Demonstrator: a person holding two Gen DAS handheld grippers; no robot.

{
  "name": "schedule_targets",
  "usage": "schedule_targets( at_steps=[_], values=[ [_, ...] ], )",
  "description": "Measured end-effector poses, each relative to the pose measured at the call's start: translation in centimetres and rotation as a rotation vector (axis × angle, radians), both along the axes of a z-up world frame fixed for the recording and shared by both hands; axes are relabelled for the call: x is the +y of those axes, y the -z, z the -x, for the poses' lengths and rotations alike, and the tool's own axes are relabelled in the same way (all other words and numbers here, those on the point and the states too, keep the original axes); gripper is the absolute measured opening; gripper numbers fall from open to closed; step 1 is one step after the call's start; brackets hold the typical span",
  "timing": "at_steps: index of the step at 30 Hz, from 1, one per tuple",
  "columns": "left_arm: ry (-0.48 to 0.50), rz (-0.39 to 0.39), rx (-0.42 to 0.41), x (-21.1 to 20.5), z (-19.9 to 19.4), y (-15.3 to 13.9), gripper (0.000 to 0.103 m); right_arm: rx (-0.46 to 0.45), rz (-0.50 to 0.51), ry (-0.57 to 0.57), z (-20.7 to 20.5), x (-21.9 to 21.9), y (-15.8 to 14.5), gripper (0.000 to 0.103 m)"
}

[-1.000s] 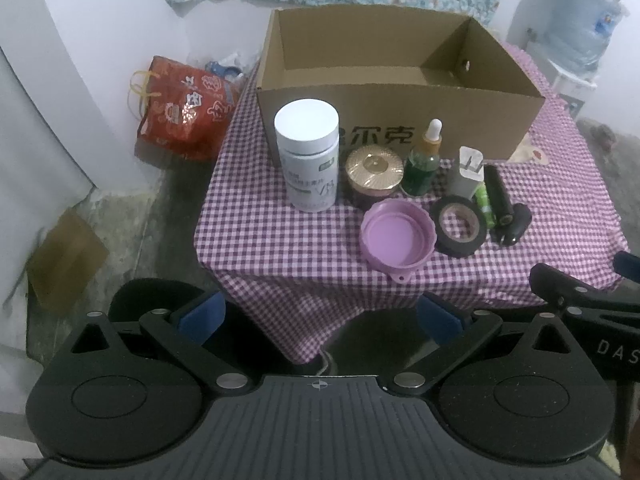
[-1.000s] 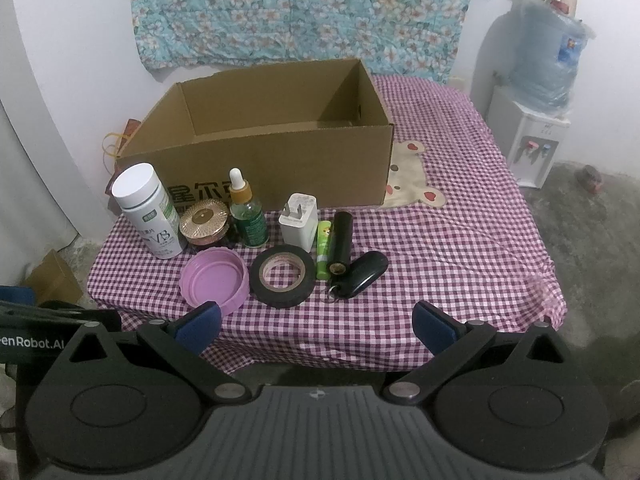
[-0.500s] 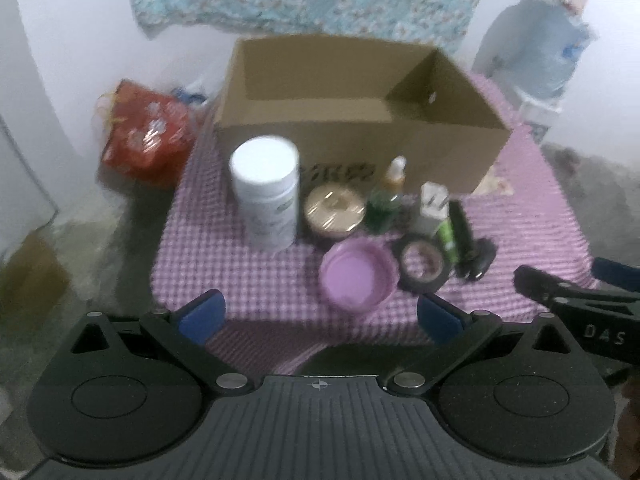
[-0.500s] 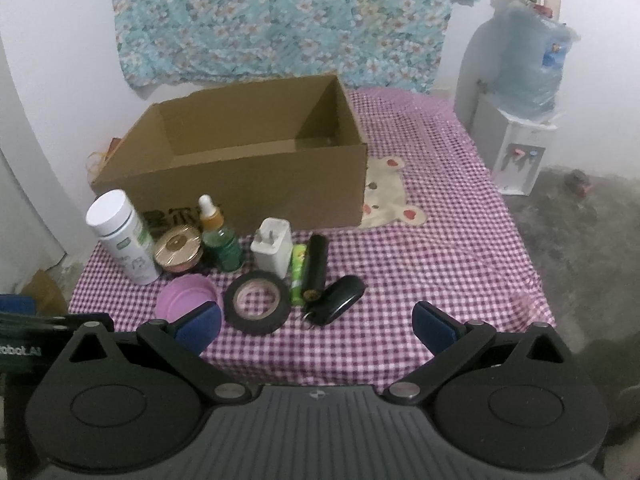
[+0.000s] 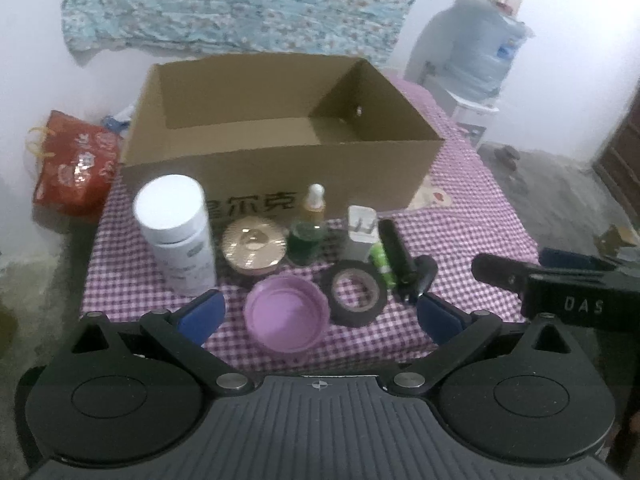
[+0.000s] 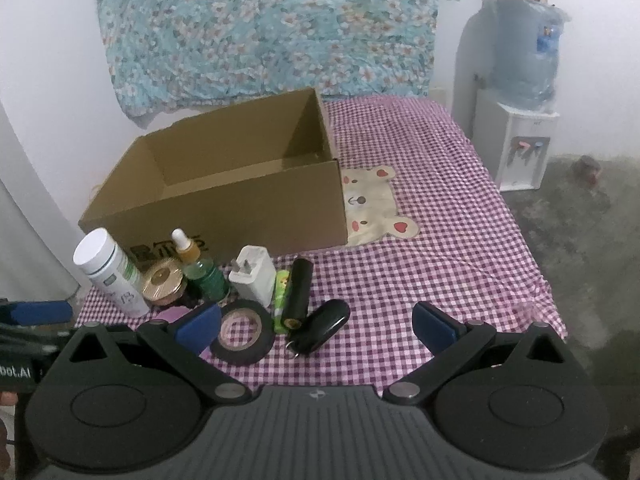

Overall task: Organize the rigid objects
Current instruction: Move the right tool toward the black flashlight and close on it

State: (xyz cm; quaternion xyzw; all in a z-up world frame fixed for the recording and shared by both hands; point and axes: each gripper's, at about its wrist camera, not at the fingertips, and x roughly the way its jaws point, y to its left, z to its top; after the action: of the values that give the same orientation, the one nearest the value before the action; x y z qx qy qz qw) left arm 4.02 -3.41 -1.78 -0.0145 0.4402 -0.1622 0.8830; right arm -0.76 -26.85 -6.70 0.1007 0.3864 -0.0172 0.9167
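Note:
An open, empty cardboard box [image 5: 280, 160] [image 6: 224, 196] stands on a purple checked tablecloth [image 6: 440, 240]. In front of it sit a white pill bottle [image 5: 176, 232] [image 6: 110, 272], a gold-lidded jar [image 5: 254, 246] [image 6: 162, 282], a green dropper bottle [image 5: 310, 232] [image 6: 200, 268], a white charger plug [image 5: 360, 232] [image 6: 254, 274], a purple lid [image 5: 286, 314], a black tape roll [image 5: 356, 292] [image 6: 242, 332], a green tube [image 6: 282, 294], a black cylinder [image 6: 298, 294] and a black key fob [image 6: 324, 324]. My left gripper [image 5: 320, 314] is open just before the purple lid. My right gripper [image 6: 318, 326] is open near the key fob.
A red bag [image 5: 72, 164] lies on the floor left of the table. A water dispenser [image 6: 520, 92] stands at the back right. Flowered cloth [image 6: 272, 24] hangs on the wall behind the box. The right half of the tablecloth holds only a bear print [image 6: 376, 204].
Both grippers have come lower and nearer to the row of objects, with the view tilting up toward the wall. Nothing on the table has moved and both grippers stay open.

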Motion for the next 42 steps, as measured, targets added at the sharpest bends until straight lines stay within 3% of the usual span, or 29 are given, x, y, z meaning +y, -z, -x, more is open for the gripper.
schedule_targets(
  at_steps=[5, 20, 28, 34, 42],
  values=[
    [0.047, -0.004, 0.025, -1.4, -1.0, 0.8, 0.103, -0.021, -0.034, 0.018, -0.2, -1.6, 0.4, 0.103],
    [0.215, -0.073, -0.057, -6.5, -2.4, 1.7, 0.103, -0.033, -0.134, 0.092, 0.1, -5.9, 2.2, 0.103],
    [0.259, -0.116, -0.074, -7.8, -2.4, 2.7, 0.099, -0.022, -0.152, 0.076, -0.5, -6.5, 2.8, 0.102],
    [0.287, -0.126, -0.088, -8.4, -2.1, 3.0, 0.091, -0.025, -0.187, 0.053, -1.4, -7.7, 2.7, 0.093],
    [0.272, -0.072, -0.074, -8.8, -2.9, 3.6, 0.07, 0.036, -0.244, -0.066, -4.4, -7.3, 3.1, 0.069]
  ],
)
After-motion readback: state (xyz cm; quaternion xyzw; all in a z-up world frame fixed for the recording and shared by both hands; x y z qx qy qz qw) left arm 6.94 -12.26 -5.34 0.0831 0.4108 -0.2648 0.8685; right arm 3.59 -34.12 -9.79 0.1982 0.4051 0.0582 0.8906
